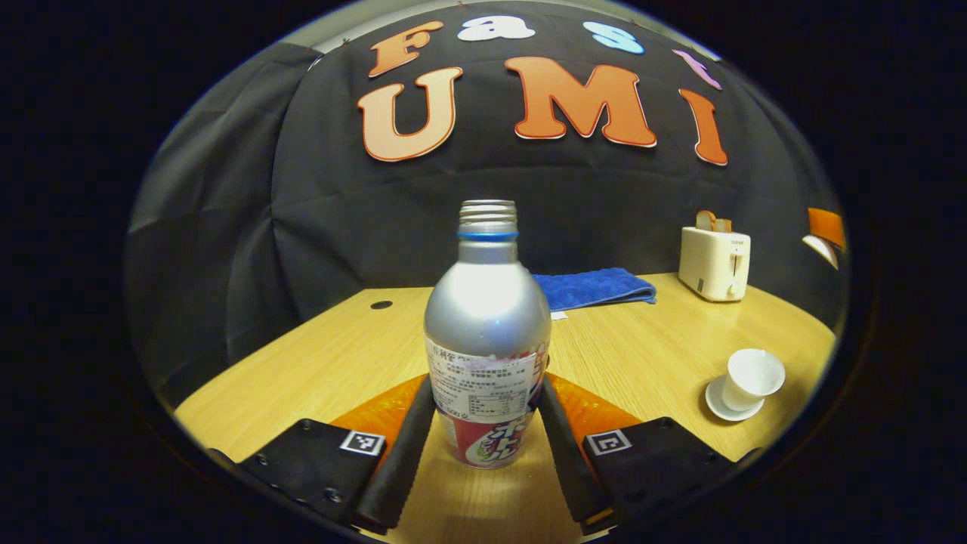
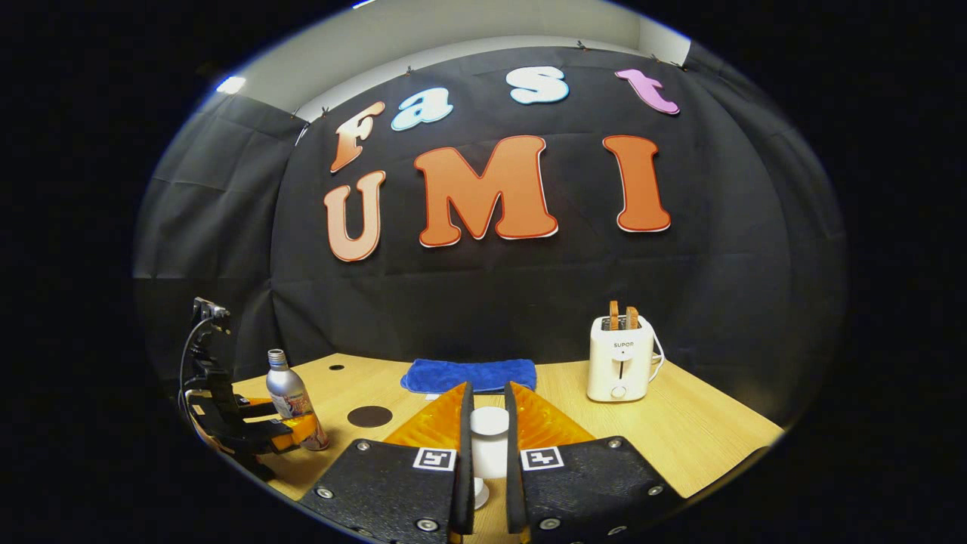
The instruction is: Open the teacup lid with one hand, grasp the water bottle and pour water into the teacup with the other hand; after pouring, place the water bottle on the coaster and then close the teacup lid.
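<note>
A silver water bottle (image 1: 487,310) without a cap stands upright on the wooden table (image 1: 642,347). My left gripper (image 1: 487,393) is shut on its labelled lower half, one finger on each side. The right gripper view shows that bottle (image 2: 287,393) and the left gripper (image 2: 298,434) far off at the left. A white teacup (image 1: 748,378) on a saucer sits at the right in the left gripper view, with no finger touching it. My right gripper (image 2: 487,389) is open by a narrow gap, and the teacup (image 2: 489,442) shows through that gap. A dark round coaster (image 2: 369,416) lies between bottle and cup.
A folded blue cloth (image 2: 468,375) lies at the back of the table near the black wall. A white toaster (image 2: 619,366) with two slices in it stands at the back right. A small hole (image 1: 381,305) sits in the tabletop at the back left.
</note>
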Demonstrator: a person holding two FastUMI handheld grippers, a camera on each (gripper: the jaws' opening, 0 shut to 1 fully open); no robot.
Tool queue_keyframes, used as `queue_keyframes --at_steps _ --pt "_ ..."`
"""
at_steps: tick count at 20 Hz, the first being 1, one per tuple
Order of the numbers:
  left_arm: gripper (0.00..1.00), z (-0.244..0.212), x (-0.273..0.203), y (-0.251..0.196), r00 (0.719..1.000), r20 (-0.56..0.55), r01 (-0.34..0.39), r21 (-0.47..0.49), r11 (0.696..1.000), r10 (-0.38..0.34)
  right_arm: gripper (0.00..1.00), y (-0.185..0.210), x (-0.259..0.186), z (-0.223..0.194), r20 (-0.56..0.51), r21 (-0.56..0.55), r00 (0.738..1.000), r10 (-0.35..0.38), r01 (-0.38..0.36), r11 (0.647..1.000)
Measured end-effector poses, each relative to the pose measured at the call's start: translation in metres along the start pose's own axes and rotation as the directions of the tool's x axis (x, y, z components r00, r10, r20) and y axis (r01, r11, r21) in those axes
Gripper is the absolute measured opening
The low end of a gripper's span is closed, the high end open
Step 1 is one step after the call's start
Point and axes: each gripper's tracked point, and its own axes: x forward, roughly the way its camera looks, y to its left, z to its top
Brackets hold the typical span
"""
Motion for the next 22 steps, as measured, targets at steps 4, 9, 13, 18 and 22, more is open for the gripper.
queue_keyframes --at_steps 4,9,13,18,22 --pt "0.81 0.015 -0.004 -0.011 1.000 0.031 -0.002 0.170 0.985 -0.003 0.17 -0.009 -0.002 0.003 0.001 0.006 1.000 -0.019 0.019 1.000" --pt "0.79 0.013 0.002 -0.038 0.999 0.007 0.039 0.391 0.920 -0.046 0.17 -0.032 -0.010 -0.006 -0.016 0.003 0.998 -0.062 0.062 0.998" --pt "0.81 0.018 -0.002 -0.055 0.997 0.024 0.044 0.535 0.843 -0.067 0.17 -0.047 -0.014 -0.012 -0.031 0.028 0.996 -0.085 0.086 0.996" --pt "0.79 0.017 -0.013 -0.075 0.994 0.053 0.034 0.678 0.734 -0.095 0.17 -0.058 -0.019 -0.017 -0.035 0.035 0.994 -0.101 0.102 0.994" --pt "0.79 0.012 -0.023 -0.086 0.990 0.040 0.056 0.767 0.639 -0.134 0.17 -0.067 -0.023 -0.016 -0.029 0.037 0.994 -0.108 0.109 0.993"
